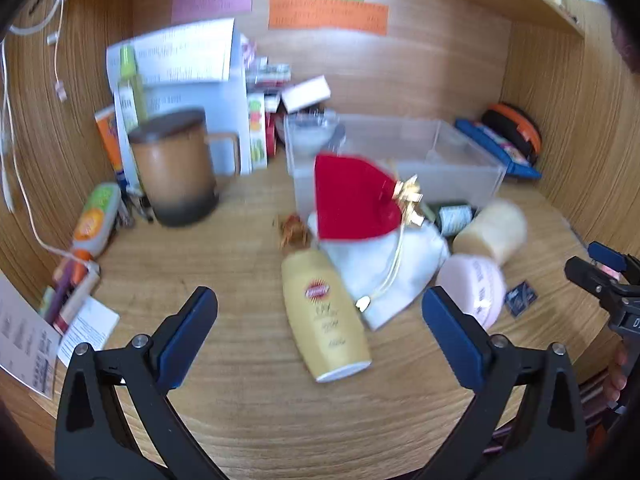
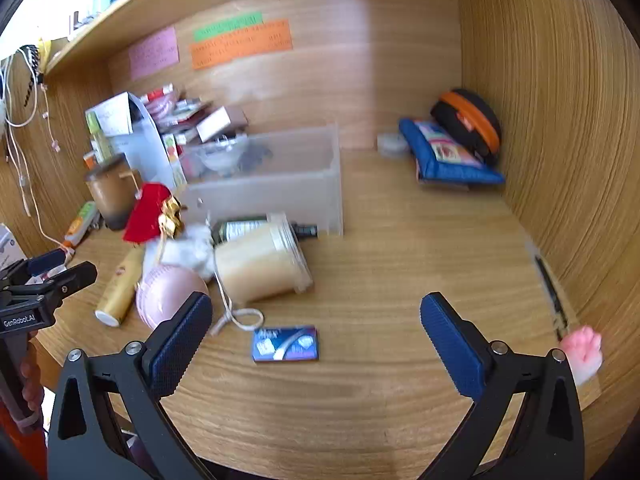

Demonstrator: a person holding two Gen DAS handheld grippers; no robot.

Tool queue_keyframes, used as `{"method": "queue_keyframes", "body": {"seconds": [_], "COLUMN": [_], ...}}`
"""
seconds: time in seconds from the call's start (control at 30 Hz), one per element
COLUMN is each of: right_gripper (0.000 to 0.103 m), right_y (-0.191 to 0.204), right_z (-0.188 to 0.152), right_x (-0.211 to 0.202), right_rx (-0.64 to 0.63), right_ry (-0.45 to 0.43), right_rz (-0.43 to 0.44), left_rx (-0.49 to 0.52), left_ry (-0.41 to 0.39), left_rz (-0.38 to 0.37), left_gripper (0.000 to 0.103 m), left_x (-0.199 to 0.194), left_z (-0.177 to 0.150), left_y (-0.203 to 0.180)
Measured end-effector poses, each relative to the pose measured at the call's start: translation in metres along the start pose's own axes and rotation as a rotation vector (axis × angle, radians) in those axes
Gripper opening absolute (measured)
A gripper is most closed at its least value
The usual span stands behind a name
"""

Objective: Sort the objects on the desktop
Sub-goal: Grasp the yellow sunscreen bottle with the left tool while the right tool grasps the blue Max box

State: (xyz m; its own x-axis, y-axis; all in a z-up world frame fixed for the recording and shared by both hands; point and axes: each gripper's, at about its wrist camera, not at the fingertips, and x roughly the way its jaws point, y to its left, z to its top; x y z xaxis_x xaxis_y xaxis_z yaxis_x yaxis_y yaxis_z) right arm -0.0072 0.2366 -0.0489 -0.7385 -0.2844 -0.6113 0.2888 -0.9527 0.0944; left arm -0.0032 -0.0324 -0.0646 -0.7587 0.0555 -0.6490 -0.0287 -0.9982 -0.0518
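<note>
A clutter lies in the middle of the wooden desk: a yellow bottle point(image 1: 326, 320) on its side, a red and white pouch point(image 1: 356, 200) with a gold bow, a pink round jar point(image 1: 472, 286), a cream jar point(image 2: 262, 264) on its side, a dark small bottle point(image 2: 256, 228) and a blue card point(image 2: 286, 343). Behind them stands a clear plastic box point(image 1: 460, 160). My left gripper point(image 1: 320, 320) hovers open above the yellow bottle, not touching it. My right gripper point(image 2: 316, 320) is open over bare desk, just behind the blue card.
A brown lidded mug point(image 1: 174, 164), papers and small boxes fill the back left corner. A blue pouch point(image 2: 448, 156) and a black and orange case point(image 2: 468, 120) lie at the back right. A pink paw-shaped thing point(image 2: 584, 350) sits by the right wall. Cables point(image 1: 24, 184) hang at left.
</note>
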Motion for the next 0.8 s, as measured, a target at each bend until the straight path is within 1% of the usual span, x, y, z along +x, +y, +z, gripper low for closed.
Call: {"method": "queue_keyframes", "body": {"seconds": [0.07,0.17,0.23,0.37,0.43,0.53,0.6,0.67,0.73,0.8], "right_gripper": [0.103,0.102,0.097,0.091,0.086,0.081,0.074,0.072,0.071,0.071], "right_y": [-0.002,-0.003,-0.001,0.003,0.005,0.008,0.009,0.012,0.014,0.016], "right_z": [-0.006,-0.014,-0.021,-0.028,-0.032,-0.033,-0.033,-0.032,-0.032,-0.031], "right_x": [0.005,0.013,0.017,0.027,0.032,0.038,0.042,0.043,0.045,0.047], "right_rx": [0.005,0.012,0.011,-0.002,-0.013,-0.022,-0.029,-0.049,-0.061,-0.075], "right_ry": [0.025,0.059,0.074,0.108,0.119,0.133,0.145,0.144,0.144,0.143], "right_rz": [0.003,0.013,0.023,0.035,0.026,0.026,0.027,0.009,0.003,-0.001], "left_rx": [0.000,-0.007,-0.014,-0.035,-0.033,-0.025,-0.019,-0.010,-0.014,-0.012], "left_ry": [0.029,0.052,0.062,0.097,0.101,0.102,0.113,0.136,0.157,0.159], "left_rz": [0.008,0.011,0.010,0.008,0.013,0.024,0.016,0.010,0.008,0.018], "left_gripper": [0.103,0.103,0.103,0.103,0.103,0.103,0.094,0.083,0.081,0.081], "left_x": [0.008,0.015,0.019,0.029,0.031,0.034,0.037,0.042,0.048,0.050], "left_z": [-0.006,-0.012,-0.016,-0.021,-0.022,-0.021,-0.020,-0.019,-0.018,-0.018], "left_y": [0.003,0.006,0.008,0.011,0.010,0.008,0.006,0.006,0.006,0.006]}}
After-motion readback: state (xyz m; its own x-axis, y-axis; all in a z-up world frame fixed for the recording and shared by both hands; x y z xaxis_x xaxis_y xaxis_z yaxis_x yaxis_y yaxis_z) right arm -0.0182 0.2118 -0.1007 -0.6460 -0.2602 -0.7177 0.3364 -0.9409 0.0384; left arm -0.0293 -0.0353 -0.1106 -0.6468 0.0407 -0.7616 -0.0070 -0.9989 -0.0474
